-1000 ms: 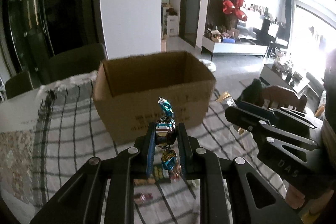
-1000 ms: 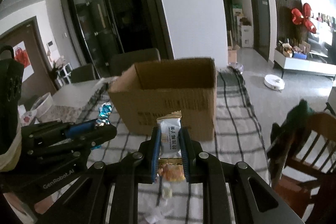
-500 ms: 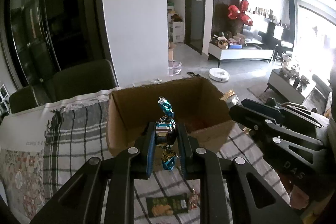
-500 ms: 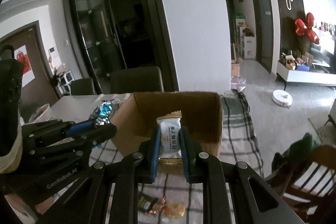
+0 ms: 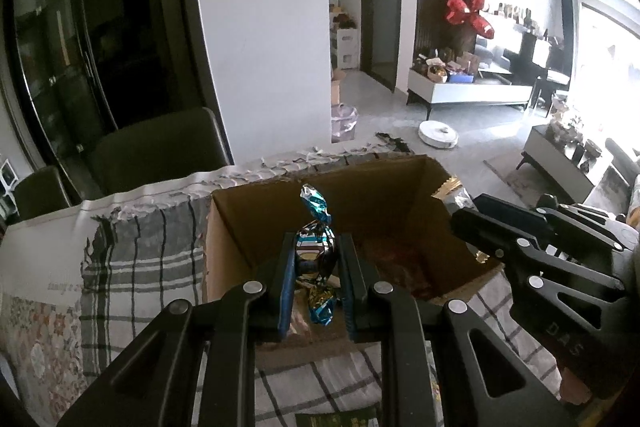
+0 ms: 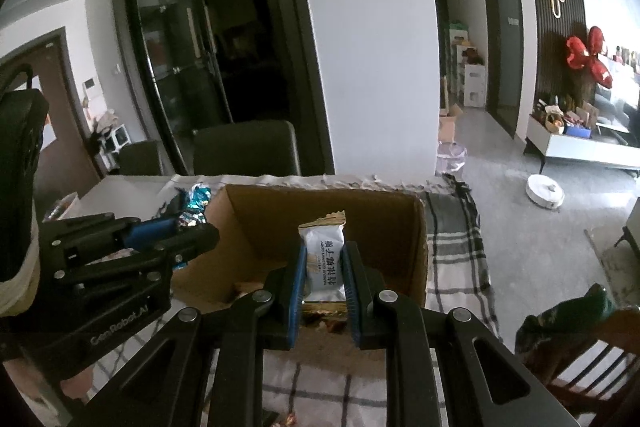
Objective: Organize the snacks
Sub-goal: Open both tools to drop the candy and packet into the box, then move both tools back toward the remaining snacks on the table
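- Snacks, left wrist view: a twist-wrapped candy (image 5: 315, 254) in blue and silver foil stands upright, clamped between the two blue-padded fingers of the left claw (image 5: 315, 281). One twisted end rises toward 12 o'clock; the other hangs toward 6 o'clock.
- The candy is held over the open top of a cardboard box (image 5: 232, 227). The box stands on a checked tablecloth (image 5: 136, 267) covering the table.
- Reddish wrapped items lie on the box floor; their kind cannot be told.
- At 3 o'clock the right claw (image 5: 464, 217) reaches in over the box's right rim, a gold-edged packet end showing just beyond its tip.
- A green packet (image 5: 336, 419) lies on the cloth at 6 o'clock, partly cut off by the frame edge.
- A dark chair (image 5: 156, 147) stands behind the table at 10 o'clock.
- Snacks, right wrist view: a white packet (image 6: 323, 259) with dark printed characters and gold crimped ends stands upright, clenched between the right claw's (image 6: 323, 279) fingers, over the same box's (image 6: 416, 247) open top.
- At 9 o'clock the left claw (image 6: 200, 227) hangs at the box's left rim, gripping the blue foil candy (image 6: 196, 205).
- Wrapped pieces show on the box floor below the packet.
- A robot vacuum (image 6: 545, 190) sits on the floor at 3 o'clock.
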`<state>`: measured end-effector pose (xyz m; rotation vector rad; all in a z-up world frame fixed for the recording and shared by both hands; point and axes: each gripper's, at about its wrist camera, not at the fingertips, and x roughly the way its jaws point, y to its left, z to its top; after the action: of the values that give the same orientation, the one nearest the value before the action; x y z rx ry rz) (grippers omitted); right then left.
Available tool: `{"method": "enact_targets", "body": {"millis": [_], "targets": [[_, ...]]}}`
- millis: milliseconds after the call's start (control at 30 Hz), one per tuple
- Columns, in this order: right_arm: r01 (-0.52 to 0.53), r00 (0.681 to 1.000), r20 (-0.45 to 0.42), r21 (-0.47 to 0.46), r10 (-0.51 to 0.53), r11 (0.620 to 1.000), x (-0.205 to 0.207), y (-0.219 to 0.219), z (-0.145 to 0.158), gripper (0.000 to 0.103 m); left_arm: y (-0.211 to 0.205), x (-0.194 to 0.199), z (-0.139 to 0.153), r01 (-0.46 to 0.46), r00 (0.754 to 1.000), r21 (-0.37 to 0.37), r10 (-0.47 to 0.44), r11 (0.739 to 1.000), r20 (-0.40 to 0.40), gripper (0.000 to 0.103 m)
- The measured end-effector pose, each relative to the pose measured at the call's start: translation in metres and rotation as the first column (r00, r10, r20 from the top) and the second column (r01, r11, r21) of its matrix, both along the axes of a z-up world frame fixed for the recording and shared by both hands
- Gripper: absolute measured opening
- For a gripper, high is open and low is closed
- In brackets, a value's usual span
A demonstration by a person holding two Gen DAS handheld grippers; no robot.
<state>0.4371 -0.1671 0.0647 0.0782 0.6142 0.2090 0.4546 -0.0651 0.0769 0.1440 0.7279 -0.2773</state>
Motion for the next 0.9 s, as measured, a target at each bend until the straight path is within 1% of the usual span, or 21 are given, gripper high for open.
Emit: {"method": "enact_targets", "body": {"millis": [33, 67, 100, 133, 200, 233, 300, 367, 433, 500, 667, 900], "targets": [[0.002, 1.0, -0.003, -0.001, -0.002, 1.0, 0.001, 0.001, -0.001, 0.02, 0.0, 0.002, 0.0, -0.003, 1.0, -0.002, 0.003, 1.0, -0.003, 0.024], [0.007, 1.0, -0.004, -0.005, -0.007, 1.0, 0.003, 0.001, -0.002, 0.02, 0.001, 0.005, -0.002, -0.011, 1.0, -0.003, 0.011, 1.0, -0.01, 0.03], [0.017, 1.0, -0.003, -0.01, -0.017, 1.0, 0.005, 0.002, -0.003, 0.02, 0.003, 0.008, -0.003, -0.018, 1.0, -0.01, 0.018, 1.0, -0.016, 0.043], [0.021, 1.0, -0.007, -0.014, -0.021, 1.0, 0.006, 0.001, -0.004, 0.022, 0.005, 0.008, -0.004, -0.023, 1.0, -0.017, 0.023, 1.0, -0.013, 0.048], [0.029, 0.999, -0.017, -0.017, -0.029, 0.999, 0.006, 0.0, -0.006, 0.028, 0.009, 0.006, -0.004, -0.036, 0.999, -0.013, 0.036, 0.999, -0.005, 0.051], [0.033, 0.999, -0.017, -0.019, -0.033, 0.999, 0.006, 0.0, -0.006, 0.032, 0.009, 0.003, -0.003, -0.036, 0.999, -0.009, 0.036, 0.999, -0.001, 0.054], [0.037, 0.999, -0.012, -0.032, -0.037, 0.999, 0.002, 0.001, -0.007, 0.032, 0.011, -0.003, -0.002, -0.033, 0.999, -0.002, 0.033, 0.999, 0.009, 0.058], [0.037, 0.999, -0.014, -0.035, -0.038, 0.999, -0.003, 0.002, -0.007, 0.035, 0.011, -0.013, 0.001, -0.033, 0.999, 0.011, 0.033, 0.999, 0.028, 0.059], [0.036, 0.999, -0.01, -0.031, -0.037, 0.999, -0.008, 0.003, -0.006, 0.036, 0.012, -0.022, 0.004, -0.034, 0.998, 0.021, 0.033, 0.999, 0.046, 0.062], [0.035, 0.999, -0.004, -0.035, -0.035, 0.999, -0.016, 0.004, -0.005, 0.036, 0.013, -0.033, 0.008, -0.034, 0.997, 0.027, 0.032, 0.999, 0.067, 0.063], [0.028, 1.0, 0.013, -0.032, -0.027, 0.999, -0.036, 0.007, 0.0, 0.036, 0.017, -0.055, 0.016, -0.025, 0.995, 0.034, 0.021, 0.999, 0.101, 0.063], [0.013, 0.999, 0.039, -0.022, -0.013, 1.0, -0.064, 0.013, 0.008, 0.036, 0.023, -0.09, 0.025, -0.008, 0.991, 0.021, 0.005, 1.0, 0.136, 0.063]]}}
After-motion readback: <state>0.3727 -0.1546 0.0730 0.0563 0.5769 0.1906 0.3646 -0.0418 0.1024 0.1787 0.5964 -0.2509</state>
